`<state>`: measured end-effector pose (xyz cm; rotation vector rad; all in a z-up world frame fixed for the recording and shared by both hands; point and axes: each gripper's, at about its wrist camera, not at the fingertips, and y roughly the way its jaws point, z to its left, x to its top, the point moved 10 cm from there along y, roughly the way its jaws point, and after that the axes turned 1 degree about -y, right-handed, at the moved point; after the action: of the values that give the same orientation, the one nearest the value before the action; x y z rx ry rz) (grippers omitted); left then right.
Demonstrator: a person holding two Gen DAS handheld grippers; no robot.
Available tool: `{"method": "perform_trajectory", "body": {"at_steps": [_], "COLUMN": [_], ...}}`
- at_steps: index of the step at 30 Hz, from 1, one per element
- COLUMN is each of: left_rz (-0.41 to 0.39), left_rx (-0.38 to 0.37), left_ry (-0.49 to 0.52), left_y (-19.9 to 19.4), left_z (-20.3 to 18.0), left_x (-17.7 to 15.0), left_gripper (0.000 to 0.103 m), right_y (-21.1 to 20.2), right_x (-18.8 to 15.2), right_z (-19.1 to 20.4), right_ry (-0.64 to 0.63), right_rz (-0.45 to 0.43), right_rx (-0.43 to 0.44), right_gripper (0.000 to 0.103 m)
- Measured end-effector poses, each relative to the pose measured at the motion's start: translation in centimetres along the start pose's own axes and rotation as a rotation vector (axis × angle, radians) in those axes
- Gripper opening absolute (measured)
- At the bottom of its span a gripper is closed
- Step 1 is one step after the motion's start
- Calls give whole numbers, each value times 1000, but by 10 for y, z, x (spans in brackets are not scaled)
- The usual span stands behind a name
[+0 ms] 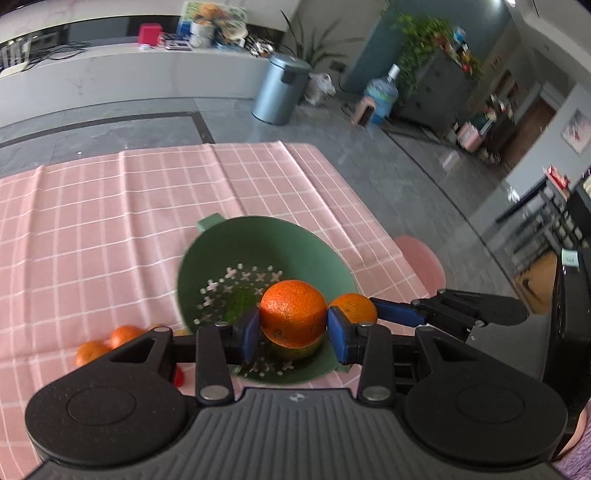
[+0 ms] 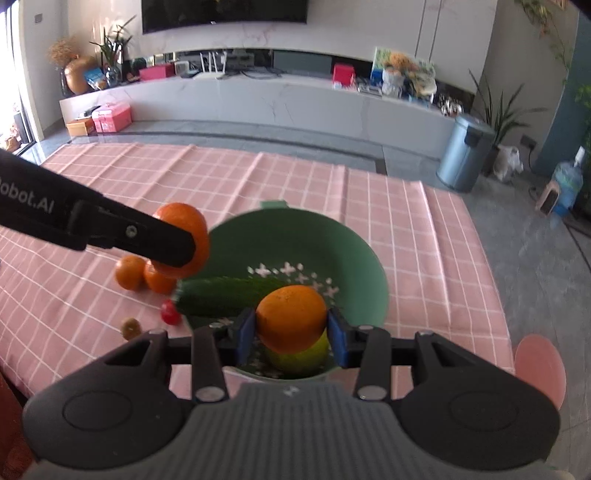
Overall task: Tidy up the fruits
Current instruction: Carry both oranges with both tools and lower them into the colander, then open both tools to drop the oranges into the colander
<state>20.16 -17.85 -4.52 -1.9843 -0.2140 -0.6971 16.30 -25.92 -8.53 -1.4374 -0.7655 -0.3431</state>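
Gripping one round orange (image 1: 293, 314) each above the green perforated plastic colander (image 2: 354, 258), both grippers, left (image 1: 291, 328) and right (image 2: 291, 330), leave two small oranges (image 2: 129, 272) and a red cherry tomato (image 2: 170, 312) on the pink checked tablecloth (image 2: 258, 177) at its left.

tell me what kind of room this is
Most likely a home living and dining area: a wall-mounted TV above a long white console, a table with a pink checked tablecloth, and a pedal bin on the tiled floor.
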Motion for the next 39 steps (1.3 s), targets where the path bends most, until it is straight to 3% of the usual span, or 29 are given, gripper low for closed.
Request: {"method": "perform_trajectory", "body": {"at_steps": [6, 15, 35, 39], "left_rz": [79, 136, 180, 183], "left_rx": [12, 60, 10, -1], "left_ry": [40, 57, 6, 9], "left_y": [42, 81, 107, 106], "left_z": [-5, 14, 31, 28], "left_x": [2, 2, 6, 3], "left_gripper": [44, 44, 45, 52], "right_y": [31, 71, 102, 100], "right_x": [-1, -3, 13, 12], "right_z": [-23, -32, -34, -32], "right_ry": [7, -11, -23, -32], "right_rz": [52, 101, 136, 137], "right_rx": [-11, -7, 10, -7], "right_gripper": [39, 39, 40, 41]}}
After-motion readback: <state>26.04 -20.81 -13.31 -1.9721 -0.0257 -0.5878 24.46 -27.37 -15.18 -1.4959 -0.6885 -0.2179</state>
